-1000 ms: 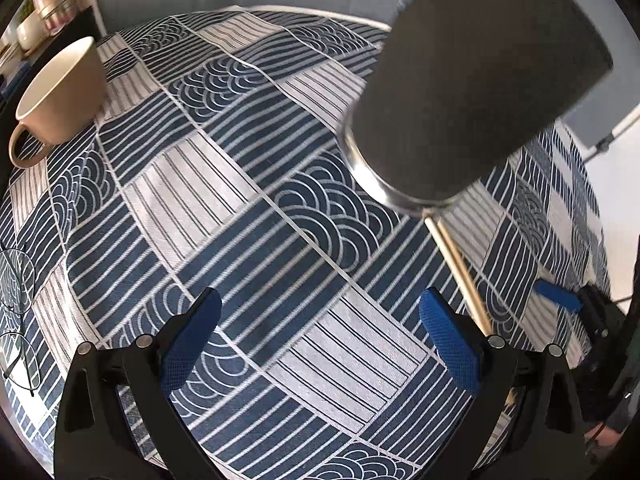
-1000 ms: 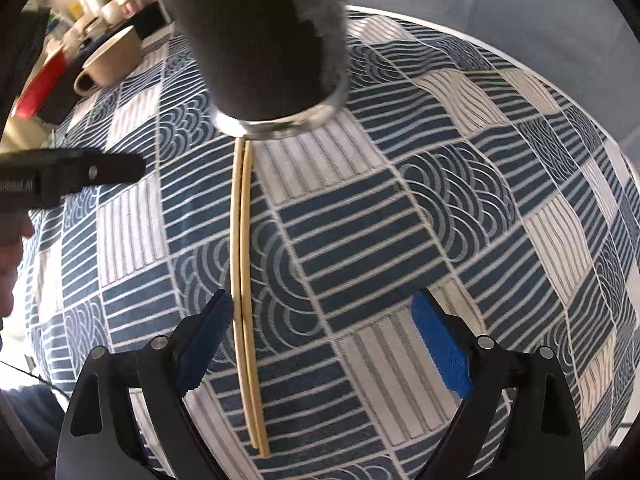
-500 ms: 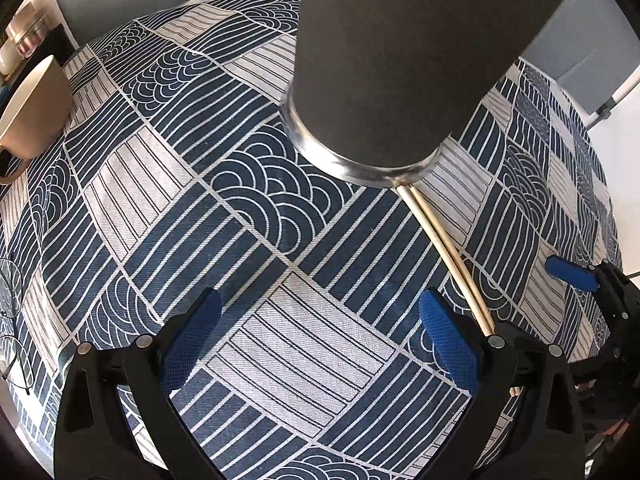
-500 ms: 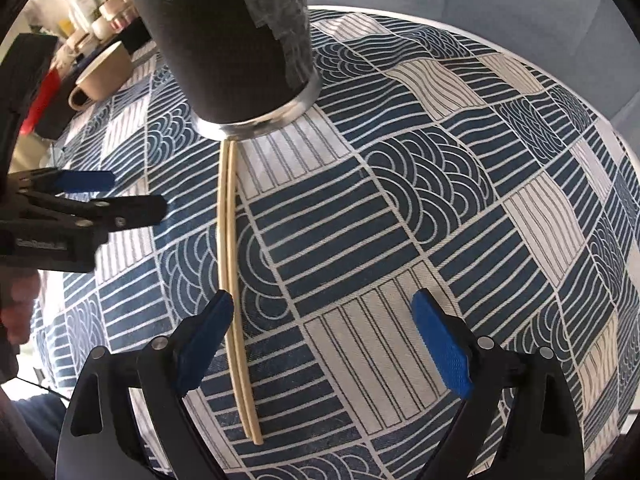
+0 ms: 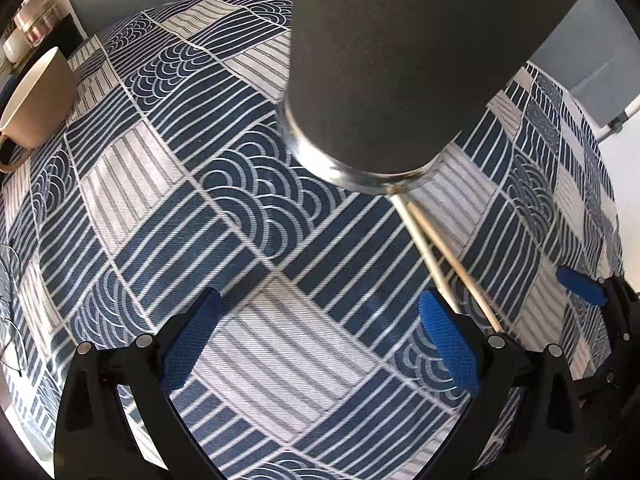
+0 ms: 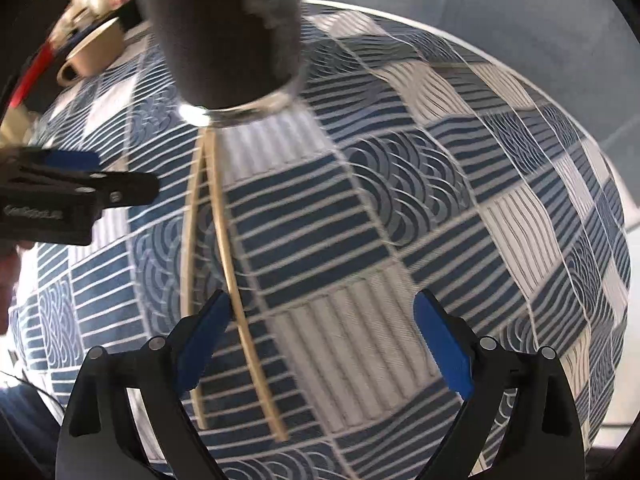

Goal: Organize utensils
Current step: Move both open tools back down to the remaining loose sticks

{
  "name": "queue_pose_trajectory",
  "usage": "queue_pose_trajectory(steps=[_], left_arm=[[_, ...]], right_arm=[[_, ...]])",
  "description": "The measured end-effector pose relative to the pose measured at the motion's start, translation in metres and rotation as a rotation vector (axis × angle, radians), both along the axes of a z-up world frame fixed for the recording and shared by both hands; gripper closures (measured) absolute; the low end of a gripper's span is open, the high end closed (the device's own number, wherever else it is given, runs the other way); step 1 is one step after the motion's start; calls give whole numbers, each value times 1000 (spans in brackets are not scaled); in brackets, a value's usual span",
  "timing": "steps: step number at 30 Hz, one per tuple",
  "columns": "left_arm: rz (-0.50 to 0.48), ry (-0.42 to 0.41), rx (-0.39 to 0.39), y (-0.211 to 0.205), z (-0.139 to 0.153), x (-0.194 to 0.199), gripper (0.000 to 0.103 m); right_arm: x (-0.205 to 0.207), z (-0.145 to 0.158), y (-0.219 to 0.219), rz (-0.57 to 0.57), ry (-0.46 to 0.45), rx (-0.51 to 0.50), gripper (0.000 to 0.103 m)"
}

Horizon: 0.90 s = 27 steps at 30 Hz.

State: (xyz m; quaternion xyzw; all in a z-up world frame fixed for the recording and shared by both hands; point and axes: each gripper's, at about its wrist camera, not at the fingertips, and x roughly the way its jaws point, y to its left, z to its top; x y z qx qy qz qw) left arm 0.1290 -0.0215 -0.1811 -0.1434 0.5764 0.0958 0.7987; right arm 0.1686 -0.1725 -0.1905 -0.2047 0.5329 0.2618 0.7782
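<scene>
A dark grey cylindrical holder point(image 5: 380, 72) with a shiny metal rim at its base stands on the patterned tablecloth point(image 5: 248, 352); its top is out of frame. Two pale wooden chopsticks point(image 5: 444, 256) lie on the cloth, one end of each at the holder's point(image 6: 228, 28) base. In the right wrist view the chopsticks point(image 6: 228, 264) splay apart toward me. One runs between the fingers of my open right gripper point(image 6: 320, 332), just inside its left pad; the other passes behind that finger. My left gripper point(image 5: 320, 320) is open over bare cloth, chopsticks beyond its right finger.
A beige mug point(image 5: 36, 96) sits at the far left of the round table, also the mug point(image 6: 96, 52) in the right wrist view. Jars and clutter stand behind it. Each gripper shows in the other's view: right gripper point(image 5: 580, 292), left gripper point(image 6: 76, 192).
The chopsticks, parallel before, have spread apart at their near ends. My right gripper shifted left over them. The left gripper moved closer to the holder.
</scene>
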Motion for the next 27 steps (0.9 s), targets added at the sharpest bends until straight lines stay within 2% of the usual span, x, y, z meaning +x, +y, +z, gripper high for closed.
queue_pose_trajectory(steps=[6, 14, 16, 19, 22, 24, 26, 27], left_arm=[[-5, 22, 31, -24, -2, 11, 6], [39, 45, 91, -50, -10, 30, 5], [57, 77, 104, -56, -11, 37, 5], [71, 93, 97, -57, -12, 41, 5], [51, 68, 108, -56, -12, 41, 7], [33, 59, 111, -55, -10, 33, 13], [14, 51, 110, -51, -6, 28, 26], [-4, 43, 113, -49, -4, 25, 30]], right_arm=[[14, 1, -11, -12, -2, -18, 15], [21, 3, 11, 147, -32, -84, 17], [20, 4, 16, 173, -40, -94, 19], [20, 5, 12, 187, -8, -65, 31], [21, 5, 4, 167, 54, -7, 46], [19, 8, 6, 181, 56, -9, 59], [18, 11, 6, 188, 62, -18, 81], [14, 12, 5, 191, 62, -24, 86]])
